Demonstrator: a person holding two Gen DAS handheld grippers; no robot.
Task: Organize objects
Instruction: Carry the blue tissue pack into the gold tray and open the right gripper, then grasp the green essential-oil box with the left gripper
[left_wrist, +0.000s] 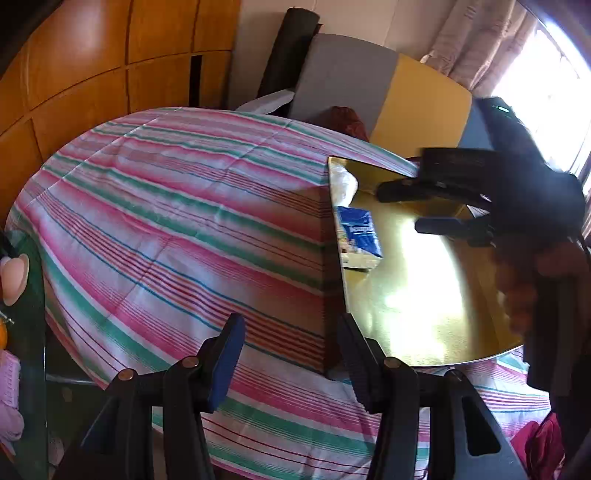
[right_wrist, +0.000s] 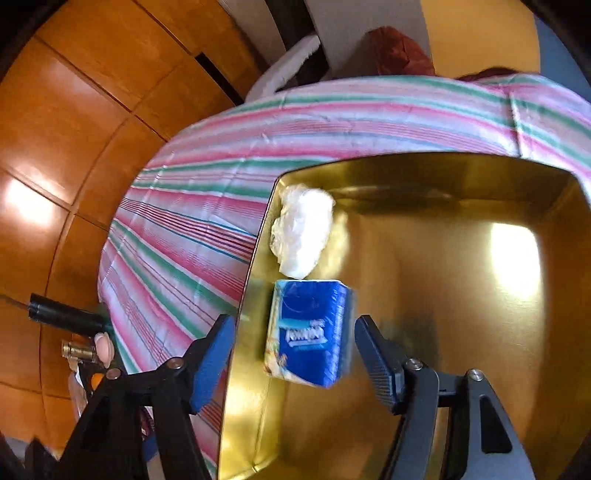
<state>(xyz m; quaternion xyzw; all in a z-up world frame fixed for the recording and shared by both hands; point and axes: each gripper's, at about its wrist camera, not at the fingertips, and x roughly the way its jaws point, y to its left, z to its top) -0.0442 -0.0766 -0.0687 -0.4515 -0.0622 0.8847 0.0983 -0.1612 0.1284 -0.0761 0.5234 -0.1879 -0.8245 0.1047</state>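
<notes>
Inside shiny gold metal tray (right_wrist: 461, 332), against its left wall: blue tissue packet (right_wrist: 310, 332), crumpled white plastic bag (right_wrist: 301, 232) just beyond. Right hand-held gripper (right_wrist: 295, 354) wide, straddling packet, pads clear. Left hand-held gripper (left_wrist: 291, 362) half-open, empty, over striped tablecloth (left_wrist: 177, 206) beside tray.

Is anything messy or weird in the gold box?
Nothing looks broken or spilled. The gold box holds a blue tissue pack and a crumpled white plastic bag, both along its left wall.

A shiny orange-brown wooden panel wall (left_wrist: 92, 66) stands far left. Far right, pale pink curtains (left_wrist: 476, 40) hang beside a bright sunny window (left_wrist: 554, 85). A pink, green and white striped cloth (left_wrist: 177, 206) covers the table.
</notes>
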